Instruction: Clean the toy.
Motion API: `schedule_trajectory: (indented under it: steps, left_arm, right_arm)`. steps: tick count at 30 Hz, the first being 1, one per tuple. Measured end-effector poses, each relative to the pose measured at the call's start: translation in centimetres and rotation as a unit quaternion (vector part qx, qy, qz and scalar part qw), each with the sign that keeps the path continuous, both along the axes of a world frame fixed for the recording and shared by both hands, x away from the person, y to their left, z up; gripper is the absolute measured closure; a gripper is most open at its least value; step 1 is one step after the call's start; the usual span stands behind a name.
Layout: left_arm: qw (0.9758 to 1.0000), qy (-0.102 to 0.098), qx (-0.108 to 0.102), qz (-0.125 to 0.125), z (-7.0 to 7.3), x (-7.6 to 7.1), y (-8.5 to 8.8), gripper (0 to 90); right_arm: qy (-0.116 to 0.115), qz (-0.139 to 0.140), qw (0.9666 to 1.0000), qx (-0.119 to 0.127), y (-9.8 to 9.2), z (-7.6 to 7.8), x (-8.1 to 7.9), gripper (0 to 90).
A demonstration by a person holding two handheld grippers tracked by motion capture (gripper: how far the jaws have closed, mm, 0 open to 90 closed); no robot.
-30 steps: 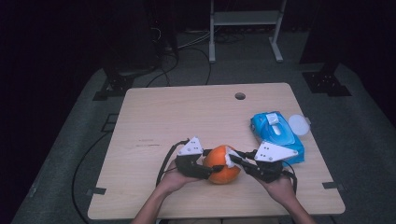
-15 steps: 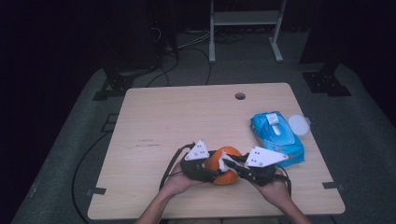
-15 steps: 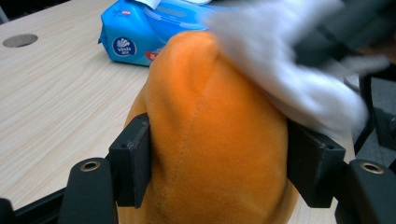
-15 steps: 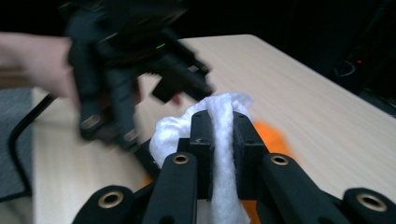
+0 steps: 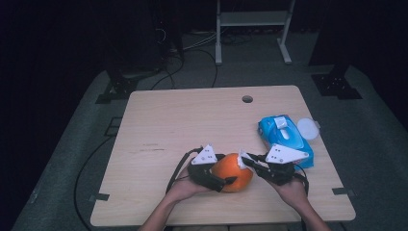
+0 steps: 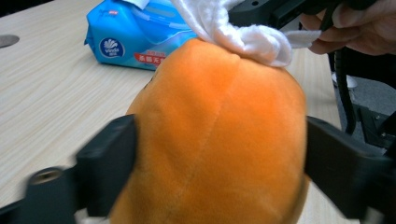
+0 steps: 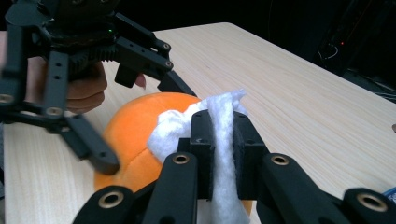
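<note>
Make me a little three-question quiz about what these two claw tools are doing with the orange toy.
1. True or false: the left gripper is clamped around the orange plush toy.
2. What does the right gripper pinch? A) a cable B) a white wipe C) the blue pack
3. Fill in: the blue wipes pack lies on the ____, apart from the toy.

Key: 1 true. 2 B, the white wipe pressed on top of the toy. 3 table.
</note>
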State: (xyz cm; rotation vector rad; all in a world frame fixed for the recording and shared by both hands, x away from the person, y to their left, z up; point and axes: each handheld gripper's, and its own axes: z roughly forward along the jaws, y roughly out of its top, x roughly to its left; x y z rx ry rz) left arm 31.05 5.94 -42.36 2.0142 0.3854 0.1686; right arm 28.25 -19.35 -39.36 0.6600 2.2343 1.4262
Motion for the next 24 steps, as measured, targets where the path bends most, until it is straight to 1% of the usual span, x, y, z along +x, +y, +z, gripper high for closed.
schedule_trajectory:
  steps: [1, 3, 5, 6, 8, 10, 12, 14, 15, 16, 18, 19, 20, 21, 23, 24]
  left_arm:
    - [1.0000, 0.000, 0.002, 0.001, 0.0, -0.1, 0.0, 21.8]
    - [1.0000, 0.005, 0.001, 0.008, -0.1, -0.2, -0.3, 24.0]
    - [1.0000, 0.001, 0.007, 0.007, -0.2, -0.6, -0.8, 24.6]
    - [0.9999, -0.004, 0.011, 0.005, -0.2, -0.7, -0.9, 25.0]
    - [0.9998, -0.012, 0.018, 0.004, -0.2, -1.0, -1.1, 25.4]
    - [0.9998, -0.010, 0.013, 0.008, -0.3, -1.1, -0.9, 25.9]
    - [0.9999, -0.008, 0.009, 0.008, -0.4, -1.1, -0.7, 26.6]
    - [0.9999, -0.009, 0.011, 0.006, -0.5, -1.2, -0.8, 26.8]
    - [0.9999, -0.009, 0.010, 0.005, -0.5, -1.2, -0.8, 26.7]
    - [0.9999, -0.008, 0.009, 0.005, -0.5, -1.2, -0.8, 26.6]
    - [1.0000, -0.003, 0.004, 0.007, -0.5, -1.1, -0.7, 24.6]
    - [0.9999, 0.002, 0.000, 0.010, -0.5, -0.9, -0.6, 21.7]
    - [0.9999, 0.008, -0.003, 0.013, -0.4, -0.8, -0.5, 18.6]
    - [0.9998, 0.013, -0.006, 0.015, -0.4, -0.7, -0.4, 17.2]
    - [0.9998, 0.012, -0.005, 0.014, -0.4, -0.7, -0.5, 17.3]
    - [0.9999, 0.006, -0.001, 0.012, -0.4, -0.9, -0.7, 18.6]
  right_arm:
    - [0.000, 0.000, 1.0000, 0.000, 0.0, 0.1, -0.2, 80.3]
    - [-0.008, 0.006, 0.9999, -0.008, 0.5, 0.4, -1.0, 80.3]
    - [-0.014, 0.025, 0.9994, -0.019, 1.5, 0.7, -1.7, 80.2]
    - [-0.018, 0.035, 0.9988, -0.030, 2.3, 0.7, -2.1, 80.2]
    - [-0.023, 0.043, 0.9980, -0.041, 3.2, 0.8, -2.2, 80.2]
    - [-0.021, 0.041, 0.9980, -0.042, 3.6, 0.8, -1.8, 80.1]
    - [-0.011, 0.036, 0.9988, -0.032, 3.2, 0.8, -1.2, 80.1]
    - [-0.012, 0.027, 0.9992, -0.026, 2.5, 0.9, -0.7, 80.1]
    - [-0.009, 0.021, 0.9995, -0.022, 2.1, 0.8, -0.7, 80.1]
    - [-0.010, 0.014, 0.9996, -0.021, 1.5, 0.8, -0.7, 80.1]
    - [-0.005, 0.004, 0.9998, -0.020, 0.6, 0.6, -0.7, 80.1]
    - [-0.001, -0.002, 0.9998, -0.018, 0.2, 0.5, -0.8, 80.1]
    - [-0.001, -0.007, 0.9998, -0.021, -0.3, 0.3, -0.9, 80.1]
    - [0.002, -0.011, 0.9997, -0.020, -0.7, 0.2, -1.1, 80.1]
    - [0.007, -0.010, 0.9997, -0.019, -1.2, -0.1, -1.5, 80.2]
    - [0.007, -0.009, 0.9997, -0.021, -1.2, -0.1, -1.9, 80.3]
